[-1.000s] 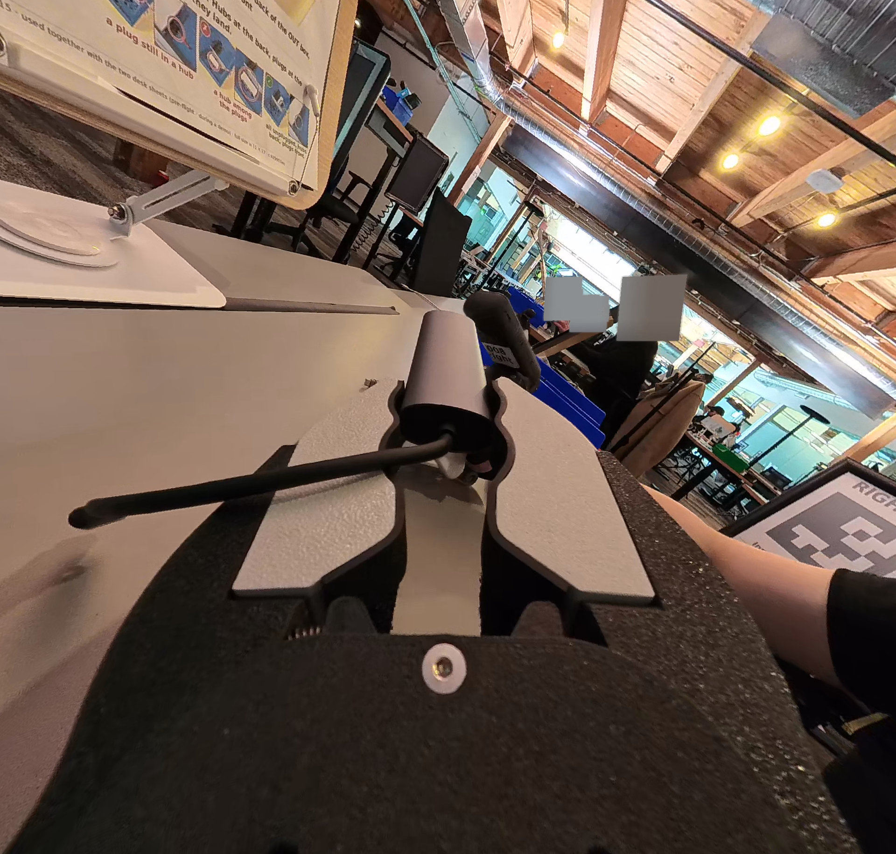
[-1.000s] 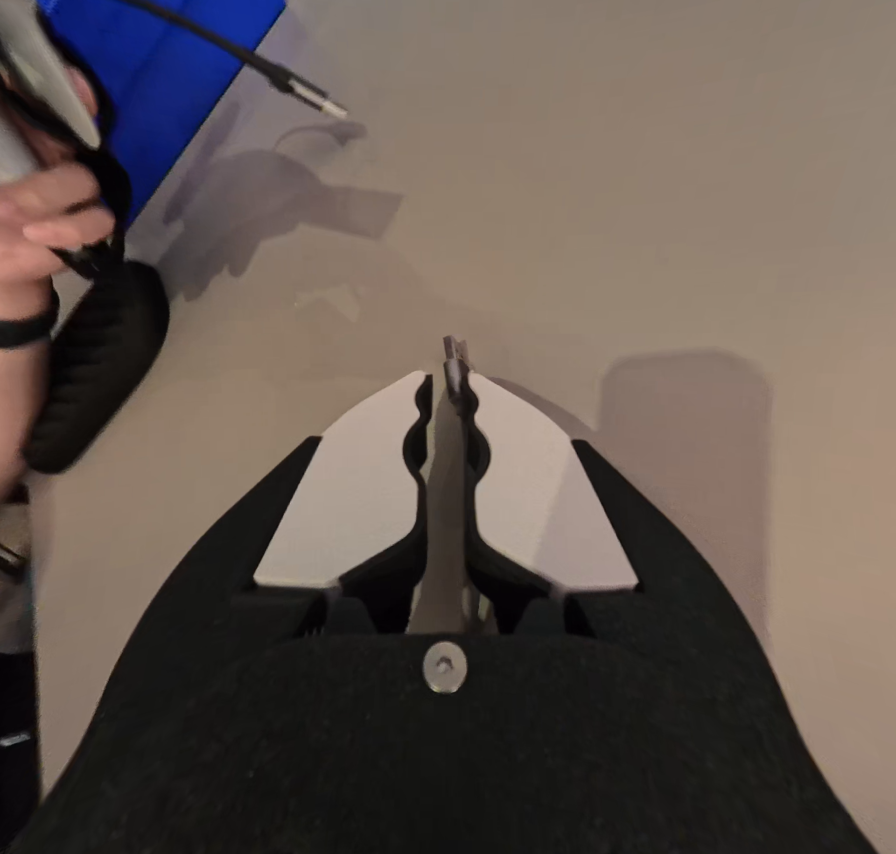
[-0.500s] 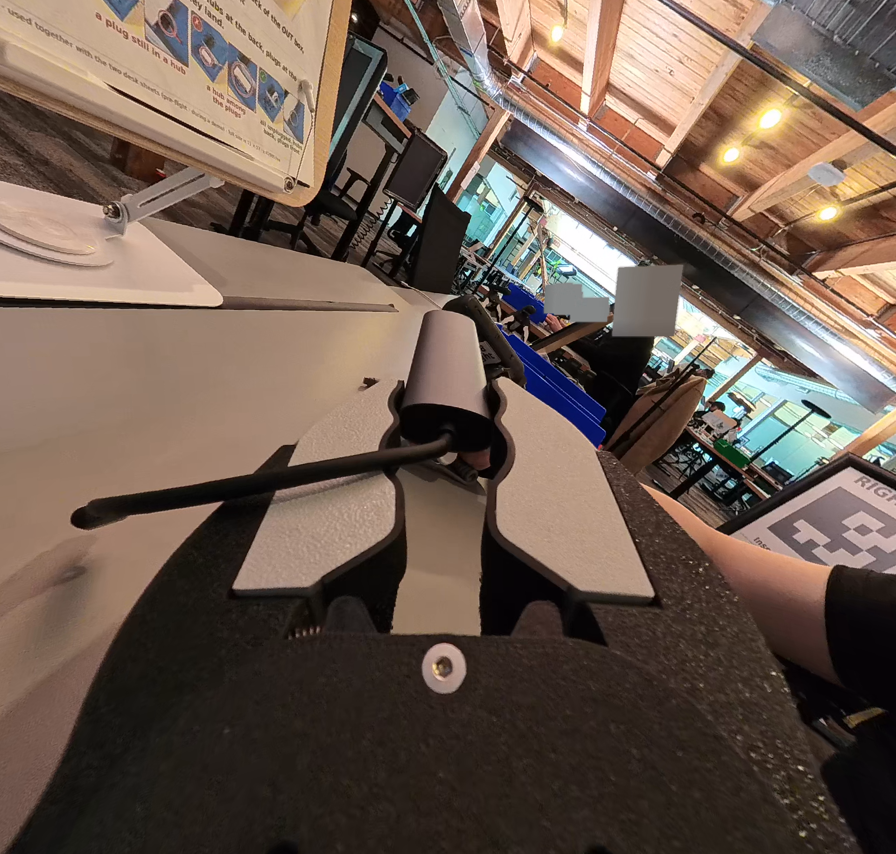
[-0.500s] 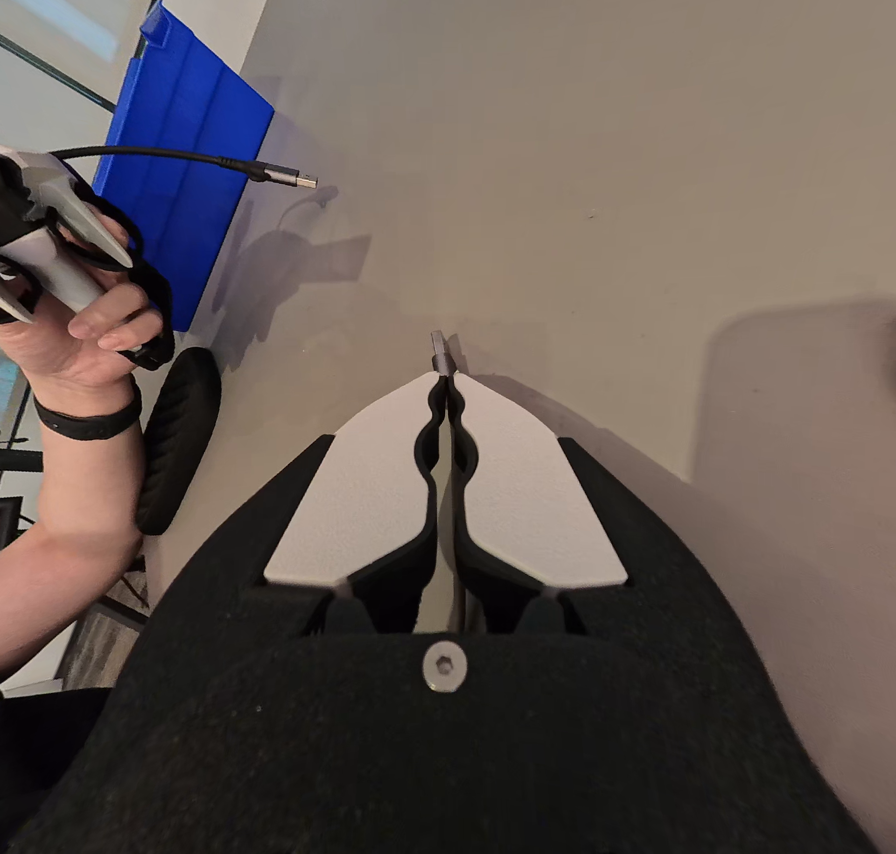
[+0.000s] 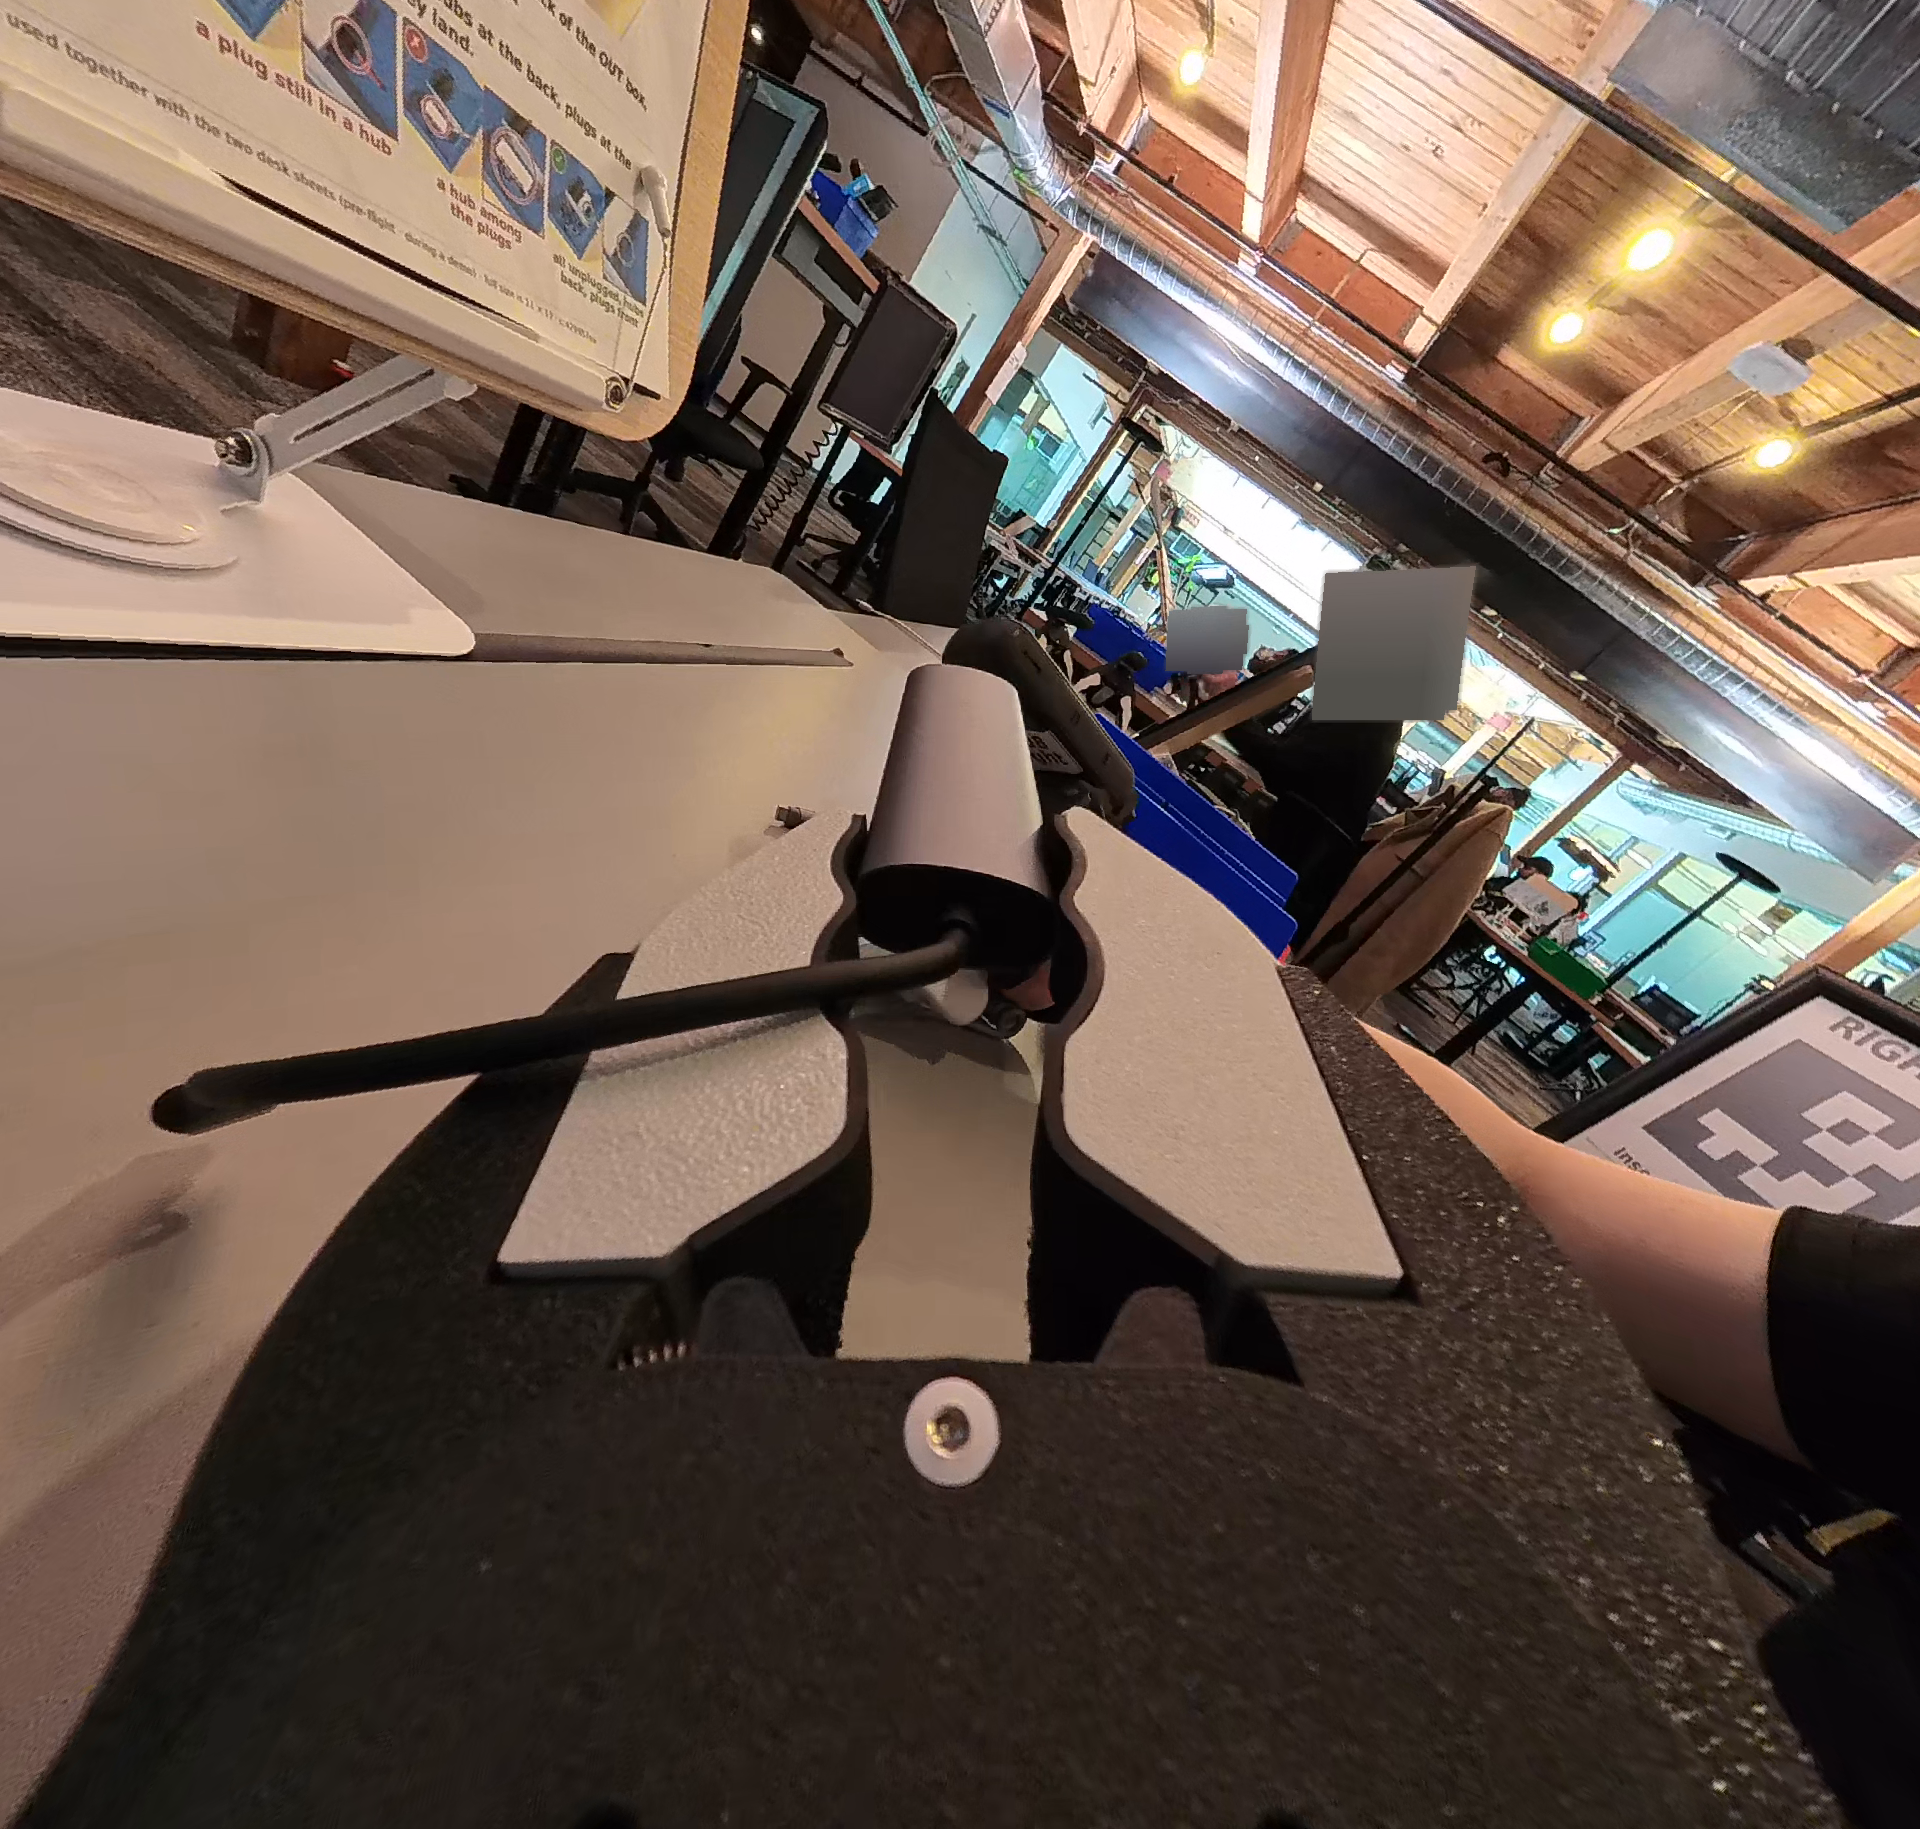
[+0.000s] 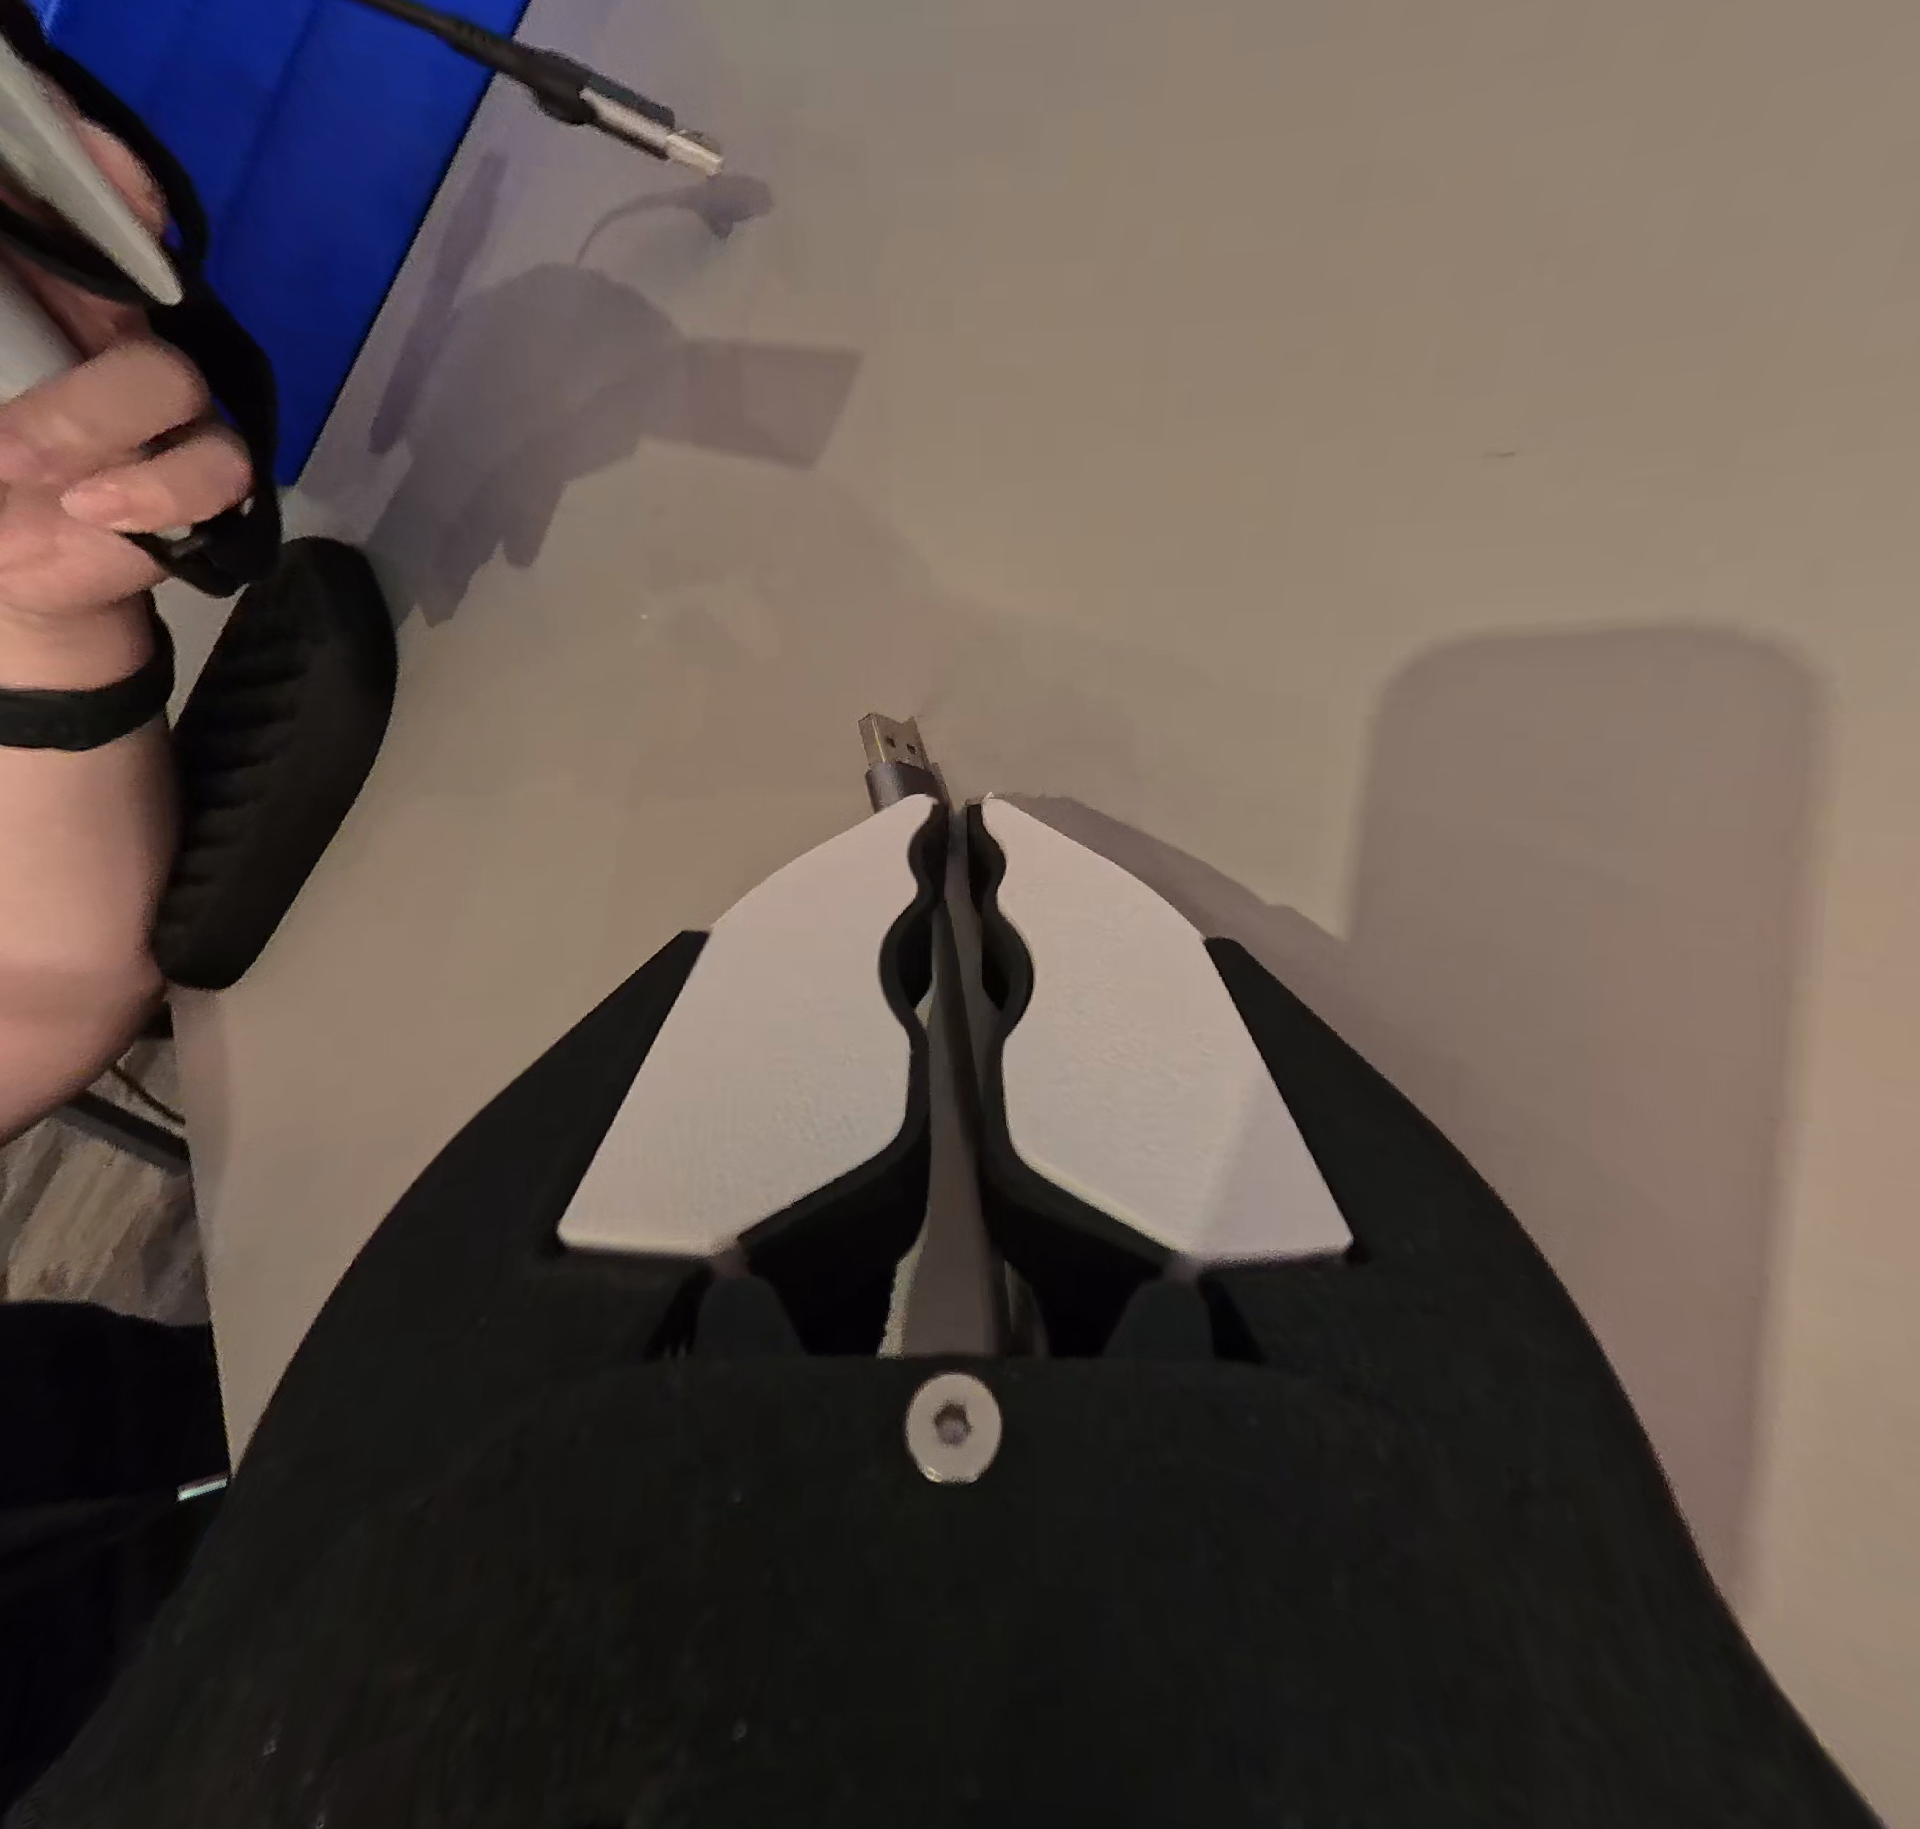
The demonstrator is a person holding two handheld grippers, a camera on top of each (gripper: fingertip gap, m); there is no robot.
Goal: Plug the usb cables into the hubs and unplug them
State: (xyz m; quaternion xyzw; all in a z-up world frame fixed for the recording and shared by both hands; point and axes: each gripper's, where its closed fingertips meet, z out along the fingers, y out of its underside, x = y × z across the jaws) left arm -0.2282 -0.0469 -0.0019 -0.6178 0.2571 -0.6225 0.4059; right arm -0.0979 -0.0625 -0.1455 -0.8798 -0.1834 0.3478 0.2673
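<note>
My left gripper (image 5: 956, 829) is shut on a grey USB hub (image 5: 961, 782) and holds it above the table. The hub's black cable (image 5: 520, 1041) runs out to the left over the left finger. In the right wrist view that cable ends in a free metal plug (image 6: 649, 129) in the air at the upper left. My right gripper (image 6: 956, 811) is shut on a grey USB plug (image 6: 894, 753), whose metal tip sticks out past the fingertips, low over the grey table (image 6: 1351, 325). Its cable runs back between the fingers.
A blue bin (image 6: 312, 117) stands at the table's left edge, with a black padded piece (image 6: 270, 761) below it. An instruction board (image 5: 364, 65) on a white base (image 5: 260, 595) stands at the back left. A dark labelled object (image 5: 1049, 719) shows behind the hub. My hands' fingertips stand some 20 centimetres from each other.
The right wrist view has shifted over the table, and the hand with the hub now looks closer; the hub's free plug shows higher and larger. The left gripper still holds the hub, almost still.
</note>
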